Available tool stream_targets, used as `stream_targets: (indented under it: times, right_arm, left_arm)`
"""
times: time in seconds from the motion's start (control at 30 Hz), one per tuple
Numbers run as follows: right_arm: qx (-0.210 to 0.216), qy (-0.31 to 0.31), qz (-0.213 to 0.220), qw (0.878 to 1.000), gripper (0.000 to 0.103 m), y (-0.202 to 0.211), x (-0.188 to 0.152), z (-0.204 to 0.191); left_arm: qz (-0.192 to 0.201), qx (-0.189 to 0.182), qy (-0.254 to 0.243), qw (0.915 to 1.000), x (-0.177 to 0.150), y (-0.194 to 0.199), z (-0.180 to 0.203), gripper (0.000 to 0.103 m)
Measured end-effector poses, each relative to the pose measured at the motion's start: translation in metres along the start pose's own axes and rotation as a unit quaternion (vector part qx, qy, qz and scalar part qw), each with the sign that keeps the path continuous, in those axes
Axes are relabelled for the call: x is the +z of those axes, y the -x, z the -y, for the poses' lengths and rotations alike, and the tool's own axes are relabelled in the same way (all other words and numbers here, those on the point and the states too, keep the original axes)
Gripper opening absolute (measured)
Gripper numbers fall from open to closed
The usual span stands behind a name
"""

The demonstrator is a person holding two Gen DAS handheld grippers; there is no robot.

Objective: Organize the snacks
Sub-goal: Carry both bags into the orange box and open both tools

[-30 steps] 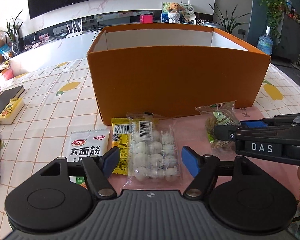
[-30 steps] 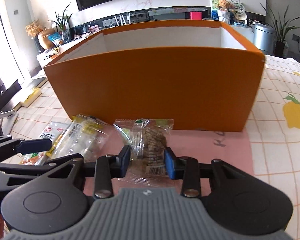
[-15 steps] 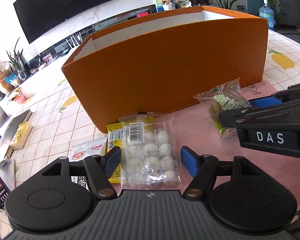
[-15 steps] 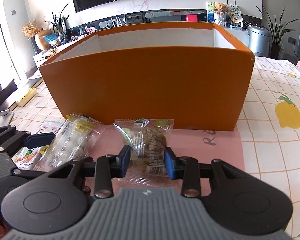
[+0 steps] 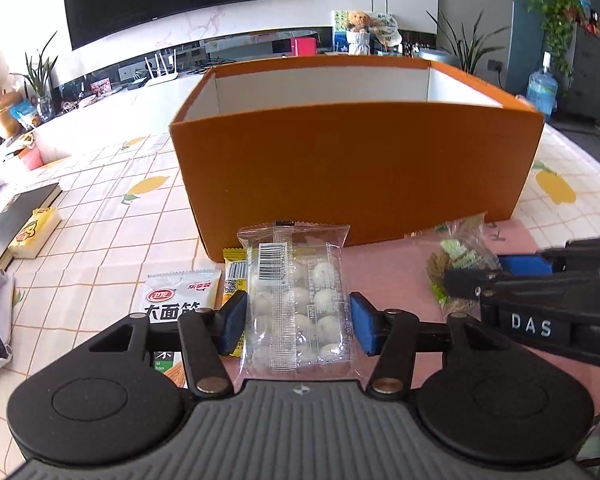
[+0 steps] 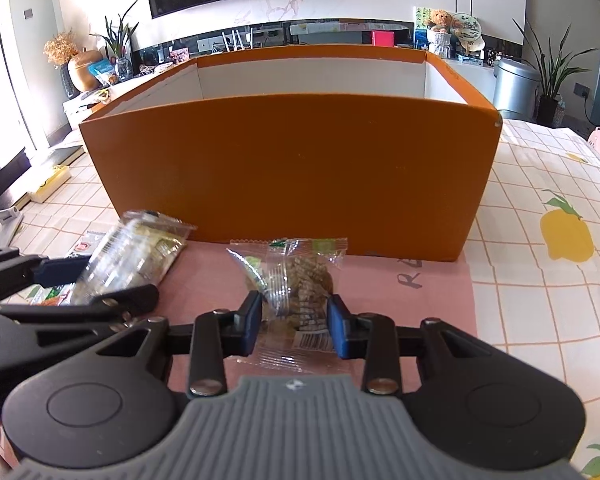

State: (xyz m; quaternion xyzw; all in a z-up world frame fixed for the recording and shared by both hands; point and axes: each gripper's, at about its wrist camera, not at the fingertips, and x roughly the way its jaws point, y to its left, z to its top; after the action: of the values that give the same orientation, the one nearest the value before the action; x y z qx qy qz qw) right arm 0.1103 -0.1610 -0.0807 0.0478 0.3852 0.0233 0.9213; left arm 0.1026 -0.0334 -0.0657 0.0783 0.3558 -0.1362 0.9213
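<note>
At lower centre, your left gripper (image 5: pixel 298 322) has just closed onto the clear candy pack (image 5: pixel 298 300); your right gripper (image 6: pixel 294 326) holds the oat-bar packet (image 6: pixel 300 292), both ready for the orange box (image 5: pixel 356 176).

Black tongs (image 5: pixel 298 322), blue pads, apparently ribbed grey base.

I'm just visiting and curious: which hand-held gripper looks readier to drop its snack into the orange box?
Probably the right hand-held gripper: its pads already pinch the brown snack packet. The left one has just been closing around the white-ball packet.
</note>
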Motion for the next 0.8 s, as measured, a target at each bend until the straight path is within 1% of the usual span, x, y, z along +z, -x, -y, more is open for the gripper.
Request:
stream_targets:
  times: [0.17, 0.37, 0.57, 0.8]
  right_arm:
    - [0.006, -0.012, -0.004, 1.0, 0.032, 0.013, 0.002, 0.003]
    - [0.006, 0.003, 0.016, 1.0, 0.032, 0.042, 0.005, 0.0]
    - [0.011, 0.004, 0.042, 0.999, 0.032, 0.077, 0.011, -0.001]
    - [0.013, 0.033, 0.078, 0.996, 0.032, 0.111, 0.038, -0.004]
  left_arm:
    - [0.009, -0.014, 0.023, 0.9996, 0.006, 0.017, -0.007, 0.062]
    - [0.015, -0.038, 0.04, 0.9984, 0.012, 0.036, -0.01, 0.062]
    - [0.028, -0.044, 0.047, 0.9975, 0.027, 0.056, -0.011, 0.062]
    - [0.041, -0.056, 0.05, 0.9963, 0.055, 0.073, -0.011, 0.062]
